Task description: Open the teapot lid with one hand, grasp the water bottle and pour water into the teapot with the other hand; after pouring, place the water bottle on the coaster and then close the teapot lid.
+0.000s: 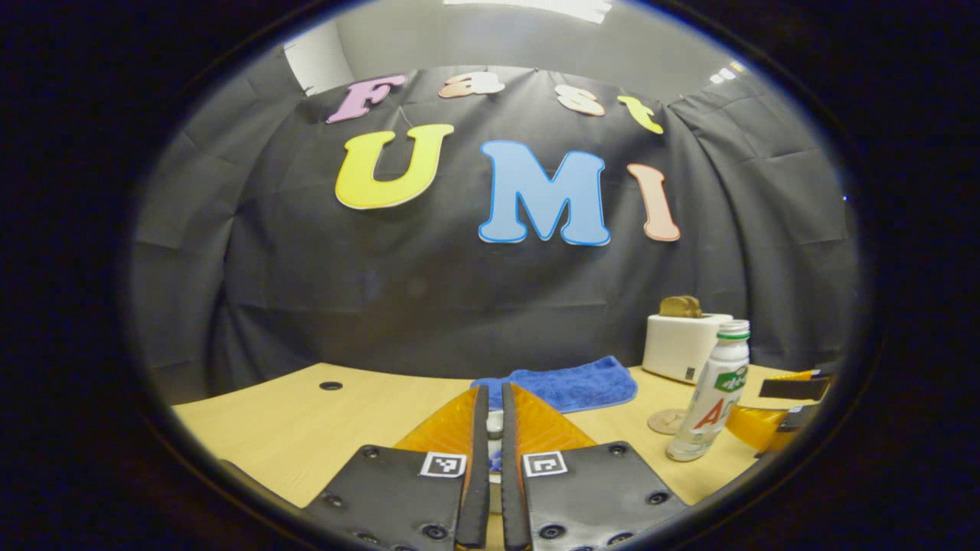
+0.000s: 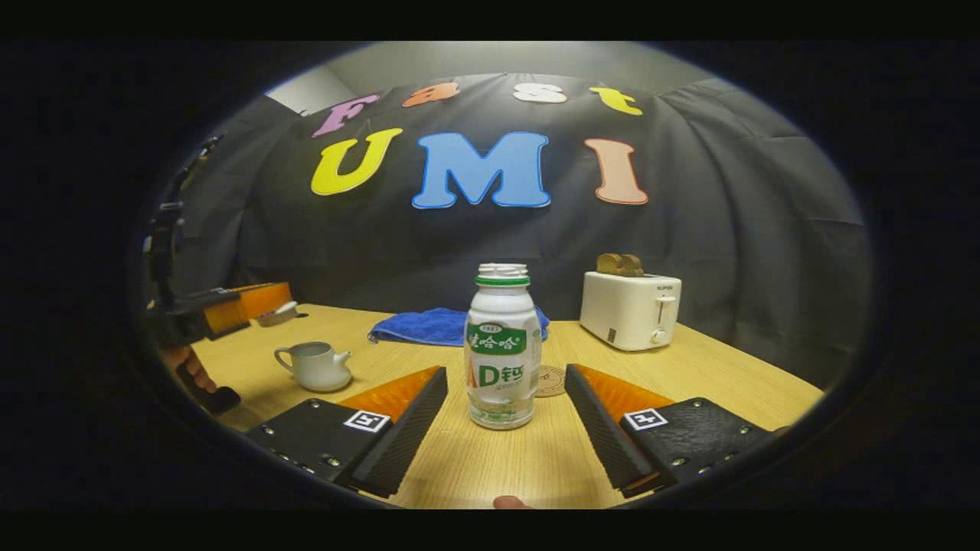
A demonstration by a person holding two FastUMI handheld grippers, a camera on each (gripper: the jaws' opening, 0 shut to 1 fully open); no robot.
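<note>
Spread wide at the bottom of the right gripper view, the right gripper (image 2: 505, 428) has its two fingers parted with the water bottle (image 2: 501, 356) standing upright on the table (image 2: 712, 375) dead ahead, between them but touched by neither. The bottle's long axis is vertical, so the fingers would meet its sides squarely if they came forward and closed. Just behind the bottle, partly hidden by it, lies the round coaster (image 2: 550, 380); the bottle is not on it. To the left of the bottle and well apart sits the teapot (image 2: 315, 365), its top open and lidless. Above and left of the teapot, the left gripper (image 2: 264, 306) hangs in the air with a small pale lid (image 2: 285, 309) at its tips; in the left gripper view its fingers (image 1: 481, 428) are pressed nearly together on that lid (image 1: 494, 428). Behind the bottle lie a blue cloth (image 2: 429, 325) and a toaster (image 2: 629, 308). The right gripper is plainly the nearer one to the bottle.
</note>
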